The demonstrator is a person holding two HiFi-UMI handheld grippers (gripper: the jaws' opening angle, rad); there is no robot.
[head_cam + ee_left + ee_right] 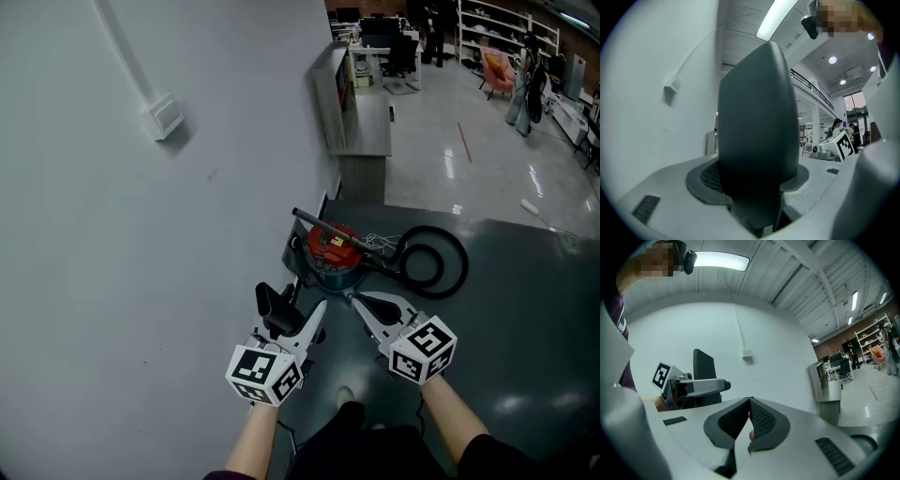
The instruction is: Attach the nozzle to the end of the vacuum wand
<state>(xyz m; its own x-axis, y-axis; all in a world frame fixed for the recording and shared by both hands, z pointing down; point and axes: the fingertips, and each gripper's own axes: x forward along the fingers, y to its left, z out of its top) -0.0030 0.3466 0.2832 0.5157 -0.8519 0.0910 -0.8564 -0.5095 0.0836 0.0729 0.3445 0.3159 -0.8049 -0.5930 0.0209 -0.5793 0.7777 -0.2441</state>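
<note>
My left gripper [287,324] is shut on the black vacuum nozzle [273,307], held upright near the grey wall. In the left gripper view the nozzle [757,131] fills the middle between the jaws. My right gripper [355,299] is shut and holds nothing; its ribbed pads [761,418] meet at the tip. It points towards the red canister vacuum [329,247] on the floor ahead. The dark wand [321,226] lies across the canister, and the black hose [437,262] coils to its right. From the right gripper view the left gripper [723,386] and the nozzle [704,365] show at the left.
A grey wall with a small white box [165,116] and a conduit runs along the left. A dark floor mat [525,309] lies under the vacuum. Beyond it stands a grey counter [362,120]; desks, shelves and people are far back.
</note>
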